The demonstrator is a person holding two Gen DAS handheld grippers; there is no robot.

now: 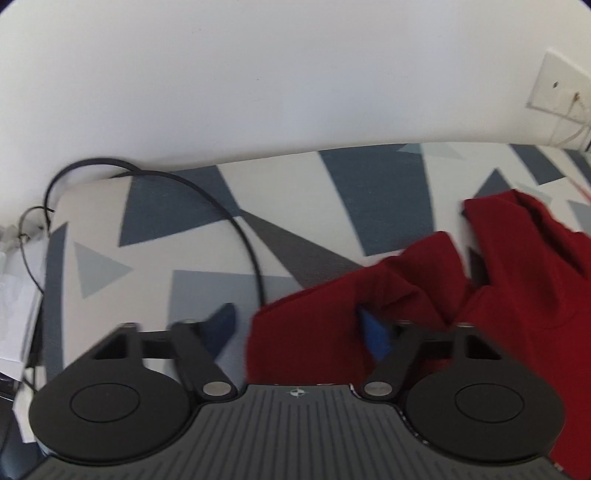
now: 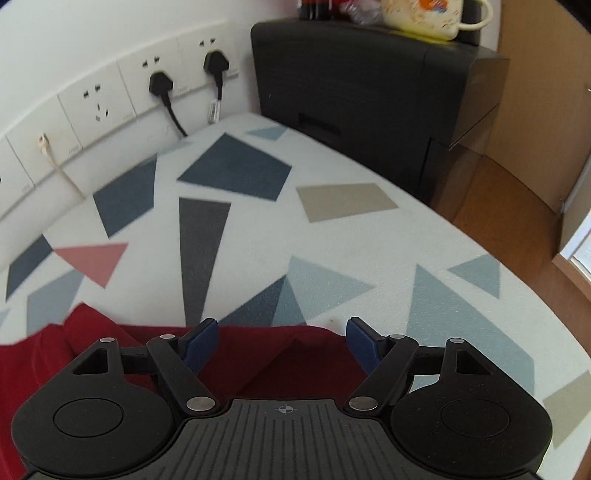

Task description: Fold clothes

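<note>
A dark red garment (image 1: 480, 295) lies crumpled on a white mat printed with grey and blue shapes (image 1: 166, 240). My left gripper (image 1: 299, 330) points down at the garment's left edge. Its jaws stand apart: the left blue pad (image 1: 221, 328) is over bare mat, and the right pad (image 1: 375, 334) sits in a red fold. The cloth's edge lies between them, unpinched. In the right wrist view my right gripper (image 2: 282, 345) is open above the garment (image 2: 280, 354), with both blue pads (image 2: 201, 347) just over its far hem and nothing gripped.
A black cable (image 1: 236, 221) loops over the mat near the left gripper. A row of wall sockets (image 2: 122, 92) with two black plugs runs behind the table. A black box (image 2: 369, 81) bearing a mug (image 2: 424, 14) stands at the far corner. Wooden floor (image 2: 517, 206) lies beyond the mat's right edge.
</note>
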